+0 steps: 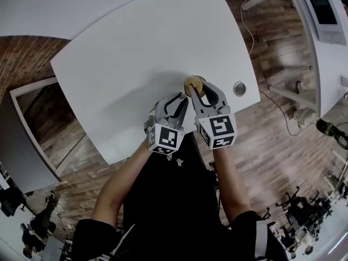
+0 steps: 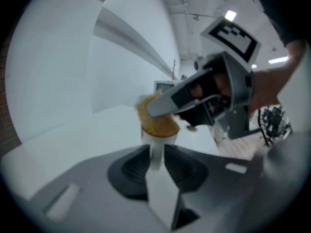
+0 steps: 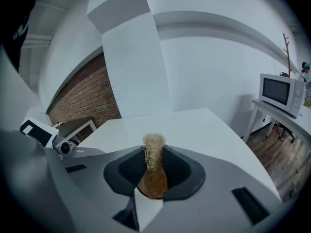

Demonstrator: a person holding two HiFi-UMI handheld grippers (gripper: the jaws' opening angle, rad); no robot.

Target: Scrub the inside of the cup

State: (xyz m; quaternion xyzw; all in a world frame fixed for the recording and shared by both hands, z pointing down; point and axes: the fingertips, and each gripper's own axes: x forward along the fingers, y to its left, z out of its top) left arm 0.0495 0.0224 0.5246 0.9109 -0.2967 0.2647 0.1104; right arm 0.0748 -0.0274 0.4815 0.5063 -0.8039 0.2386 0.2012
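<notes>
Holding one brown scrubber (image 3: pixel 153 174) at the top of one white cup (image 2: pixel 158 137), with two claws.
The right claw (image 3: pixel 154 152) is squeezed tight on the scrubber, and the scrubber's fuzzy end sits in the cup's mouth. The left claw (image 2: pixel 156 149) is open, with the cup right at its tips, not pinched. The cup stands on the white desk (image 1: pixel 136 48). One round silver cap (image 1: pixel 239 88) sits near it.

white table (image 1: pixel 136 48), white cup (image 2: pixel 156 148), golden-tan fibrous scrubber (image 3: pixel 153 171); grey left gripper (image 1: pixel 180 103) and right gripper (image 1: pixel 197 94), black-and-white square-patterned cubes (image 1: pixel 165 138); brown plank floor (image 1: pixel 272 140) at right; red-brown brick wall (image 3: pixel 82 96) at left.
</notes>
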